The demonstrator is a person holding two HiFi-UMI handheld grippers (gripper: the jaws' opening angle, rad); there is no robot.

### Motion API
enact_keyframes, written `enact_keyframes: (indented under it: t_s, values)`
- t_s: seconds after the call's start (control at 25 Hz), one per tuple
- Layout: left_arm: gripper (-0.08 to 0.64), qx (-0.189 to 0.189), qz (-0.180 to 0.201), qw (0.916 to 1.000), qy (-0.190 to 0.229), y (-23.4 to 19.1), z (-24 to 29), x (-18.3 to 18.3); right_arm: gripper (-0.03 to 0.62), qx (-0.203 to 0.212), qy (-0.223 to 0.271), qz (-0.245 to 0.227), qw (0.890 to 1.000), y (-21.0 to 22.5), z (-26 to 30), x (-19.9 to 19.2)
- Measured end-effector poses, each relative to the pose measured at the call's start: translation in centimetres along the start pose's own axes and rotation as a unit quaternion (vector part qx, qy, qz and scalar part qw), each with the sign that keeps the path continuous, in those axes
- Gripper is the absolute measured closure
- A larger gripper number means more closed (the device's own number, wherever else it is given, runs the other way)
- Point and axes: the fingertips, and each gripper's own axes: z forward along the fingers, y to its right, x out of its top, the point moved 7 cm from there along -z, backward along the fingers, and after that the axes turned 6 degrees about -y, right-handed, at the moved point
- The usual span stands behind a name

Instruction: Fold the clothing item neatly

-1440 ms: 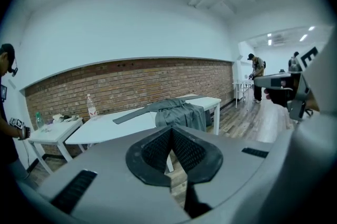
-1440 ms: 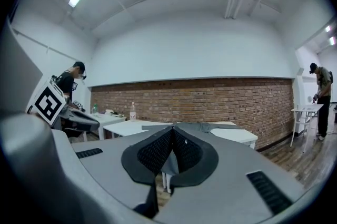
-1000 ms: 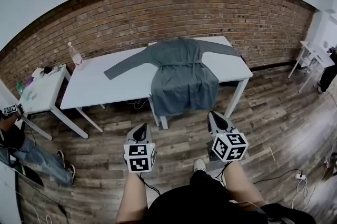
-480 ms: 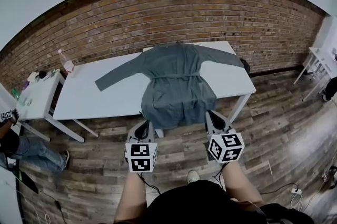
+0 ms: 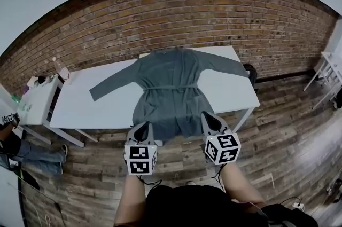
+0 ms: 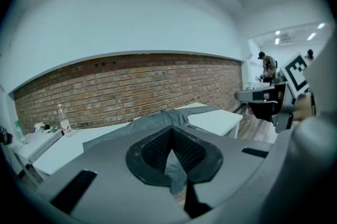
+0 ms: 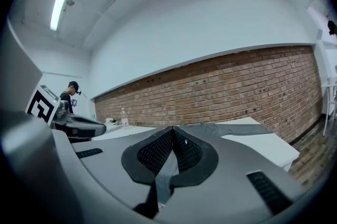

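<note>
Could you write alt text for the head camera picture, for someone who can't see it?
A grey long-sleeved garment with a waist tie lies spread on a white rectangular table, its hem hanging over the near edge, before a red brick wall. A person holds the left hand-held gripper and right hand-held gripper, both shut, pointed toward the hem.

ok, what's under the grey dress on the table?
Only the white table top shows, bare on both sides of the dress. The hem hangs off the near edge, so that stretch of edge and anything below it is covered.
</note>
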Motion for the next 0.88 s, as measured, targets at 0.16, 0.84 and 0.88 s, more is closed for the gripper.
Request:
enact_keyframes:
  t_s: [0.16, 0.84, 0.88]
  values:
    - [0.569, -0.002, 0.002, 0.9999, -0.012, 0.4, 2.1, 0.0, 0.591, 0.007, -0.006, -0.017, 1.000, 0.7, 1.4, -0.2]
    - [0.569, -0.004, -0.018, 0.9998, -0.002, -4.6, 13.6, 3.4, 0.591, -0.001, -0.019, -0.045, 0.999, 3.6, 12.5, 1.9]
    - [0.569, -0.006, -0.032, 0.9995, -0.003, -5.3, 14.5, 3.4, 0.591, 0.002, -0.023, -0.045, 0.999, 3.5, 13.6, 1.9]
